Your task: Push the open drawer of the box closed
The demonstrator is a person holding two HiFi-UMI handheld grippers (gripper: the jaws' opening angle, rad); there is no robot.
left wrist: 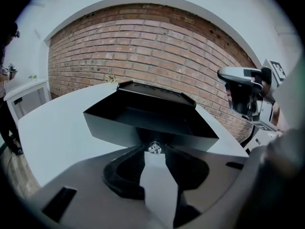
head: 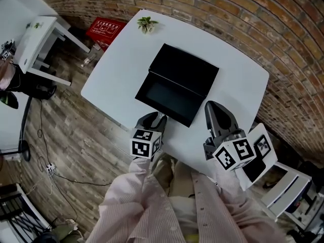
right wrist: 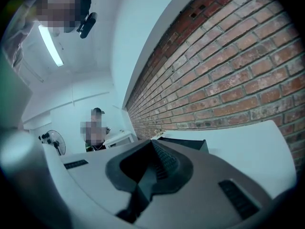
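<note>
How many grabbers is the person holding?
2. The left gripper is at the black drawer's front edge. The right gripper is over the table, right of the drawer. None looks hidden.

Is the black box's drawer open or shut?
Open. The drawer sticks out in front of the box, its hollow inside showing.

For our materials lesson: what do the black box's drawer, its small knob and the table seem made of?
Drawer: probably matte black plastic or painted board; flat, dull, no grain.
Knob: likely metal or clear plastic; it glints.
Table: white laminate or painted top; smooth, faint sheen.
</note>
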